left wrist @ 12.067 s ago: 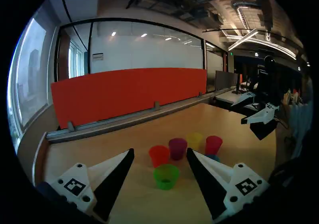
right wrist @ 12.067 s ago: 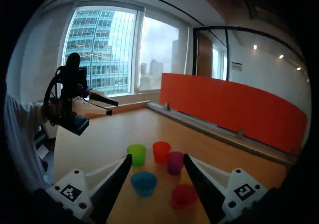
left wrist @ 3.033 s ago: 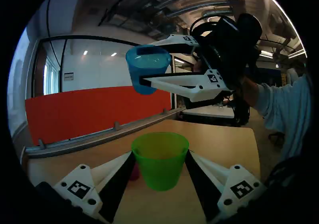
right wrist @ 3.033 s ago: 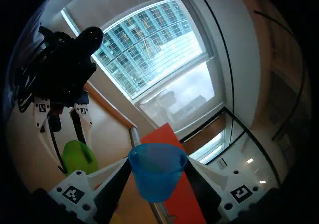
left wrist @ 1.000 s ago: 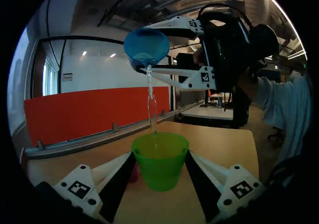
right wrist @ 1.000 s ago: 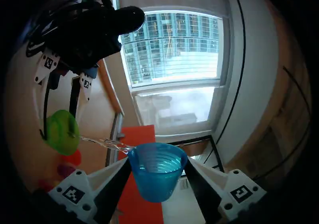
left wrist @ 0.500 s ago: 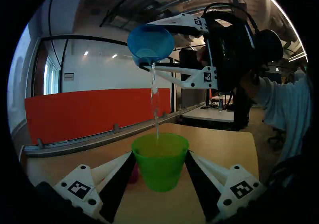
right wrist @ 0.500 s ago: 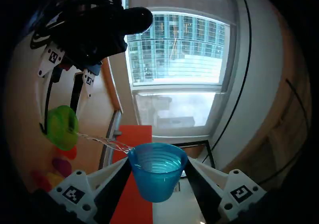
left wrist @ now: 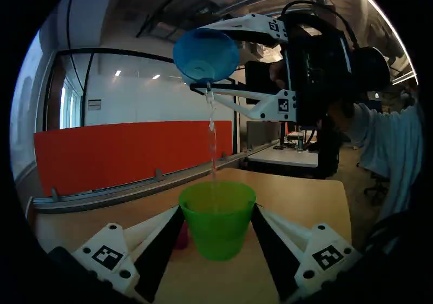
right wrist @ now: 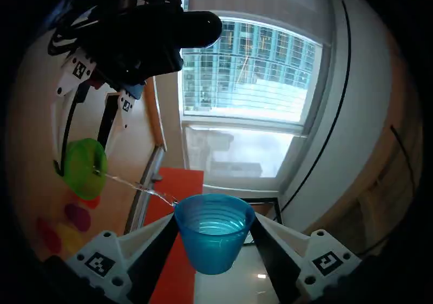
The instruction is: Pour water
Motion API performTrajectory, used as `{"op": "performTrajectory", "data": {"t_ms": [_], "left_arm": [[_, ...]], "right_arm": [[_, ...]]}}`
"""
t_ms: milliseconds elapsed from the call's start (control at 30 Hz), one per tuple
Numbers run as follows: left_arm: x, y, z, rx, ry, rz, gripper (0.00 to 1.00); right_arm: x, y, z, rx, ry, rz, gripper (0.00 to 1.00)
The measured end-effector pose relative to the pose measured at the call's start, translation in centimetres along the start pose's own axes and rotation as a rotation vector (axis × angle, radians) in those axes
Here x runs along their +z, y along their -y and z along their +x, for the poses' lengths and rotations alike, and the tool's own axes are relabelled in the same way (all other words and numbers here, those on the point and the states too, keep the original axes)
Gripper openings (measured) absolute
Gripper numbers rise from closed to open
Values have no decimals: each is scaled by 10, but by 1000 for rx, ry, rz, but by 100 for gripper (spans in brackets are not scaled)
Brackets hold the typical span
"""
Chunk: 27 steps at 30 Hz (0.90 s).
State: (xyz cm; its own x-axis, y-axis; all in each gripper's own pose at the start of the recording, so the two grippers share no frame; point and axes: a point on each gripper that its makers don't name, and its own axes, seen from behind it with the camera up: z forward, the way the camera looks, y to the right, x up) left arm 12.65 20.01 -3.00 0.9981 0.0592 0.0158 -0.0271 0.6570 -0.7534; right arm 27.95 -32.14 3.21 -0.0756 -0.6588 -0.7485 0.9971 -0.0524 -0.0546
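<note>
Over the bench (left wrist: pixel 308 196), the left gripper (left wrist: pixel 216 208) is clamping the green cup (left wrist: pixel 217 223) upright — catching the stream (left wrist: pixel 211 136). Above, the right gripper (right wrist: pixel 214 217) is pinching the tipped blue cup (right wrist: pixel 214 242).

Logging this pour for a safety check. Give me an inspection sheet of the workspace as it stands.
Surface: wooden table with cups on it.
Job's things: blue cup tilted, water stream falling into green cup.
Clutter: purple cup and other spare cups.
Grippers: left gripper shut on green cup; right gripper shut on blue cup.
Cables: black cables above right gripper's body.
Surroundings: orange partition, large window.
</note>
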Motion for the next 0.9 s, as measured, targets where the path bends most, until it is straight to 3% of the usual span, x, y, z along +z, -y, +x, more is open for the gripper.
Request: {"op": "performTrajectory", "data": {"t_ms": [500, 733, 900], "left_arm": [[0, 1, 2, 3, -3, 4, 85], [0, 0, 2, 2, -5, 3, 85], [0, 1, 3, 6, -4, 5, 85]], "right_arm": [[1, 0, 7, -91, 0, 1, 91], [2, 1, 5, -53, -4, -1, 91], [1, -1, -2, 38, 5, -10, 91]]}}
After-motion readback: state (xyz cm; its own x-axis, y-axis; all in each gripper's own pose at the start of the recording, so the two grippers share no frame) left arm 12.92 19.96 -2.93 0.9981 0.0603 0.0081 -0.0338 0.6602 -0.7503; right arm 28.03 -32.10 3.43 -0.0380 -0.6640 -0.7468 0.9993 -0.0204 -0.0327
